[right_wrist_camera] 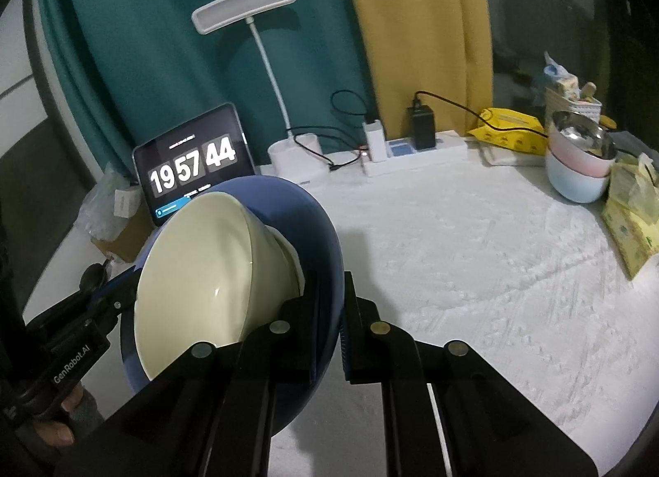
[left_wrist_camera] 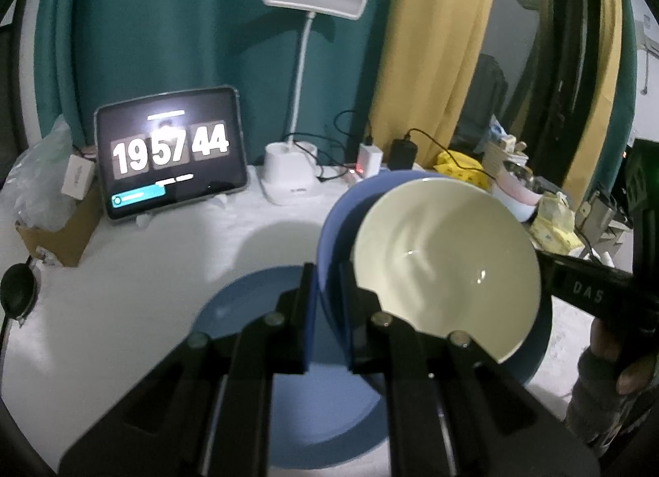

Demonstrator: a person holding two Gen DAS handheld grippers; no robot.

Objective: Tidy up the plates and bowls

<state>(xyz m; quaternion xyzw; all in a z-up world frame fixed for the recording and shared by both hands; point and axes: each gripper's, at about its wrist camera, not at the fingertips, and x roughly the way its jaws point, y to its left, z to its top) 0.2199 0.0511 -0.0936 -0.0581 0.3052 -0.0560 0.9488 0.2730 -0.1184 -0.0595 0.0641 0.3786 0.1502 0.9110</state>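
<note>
Above the white tablecloth point(right_wrist_camera: 473, 254), I carry a blue bowl point(left_wrist_camera: 333, 230) with a cream bowl point(left_wrist_camera: 445, 267) nested inside it, both tipped well off level. My left gripper point(left_wrist_camera: 329, 312) pinches the blue bowl's rim on one side, its fingers pressed together on the thin wall with no gap showing. My right gripper point(right_wrist_camera: 331, 324) pinches the rim on the opposite side in the same way. Each gripper shows up in the other's view at the far edge of the stack, so the two grips sit across the bowl from each other.

A blue plate point(left_wrist_camera: 247, 312) lies flat on the cloth directly beneath my left gripper, partly hidden by its fingers. I judge that plate to be the place for the stack, though I cannot be sure. What matters for the next move is that the plate lies below and toward the left grip, while the bowls' open mouths face sideways toward the left camera, not upward. I would need to level the stack, with both hands turning together, before lowering it.

The cream bowl is held by neither gripper; it only rests inside the blue one, so the tilt could let it slide out.

A tablet point(right_wrist_camera: 193, 164) and lamp point(right_wrist_camera: 288, 155) stand well clear behind.
</note>
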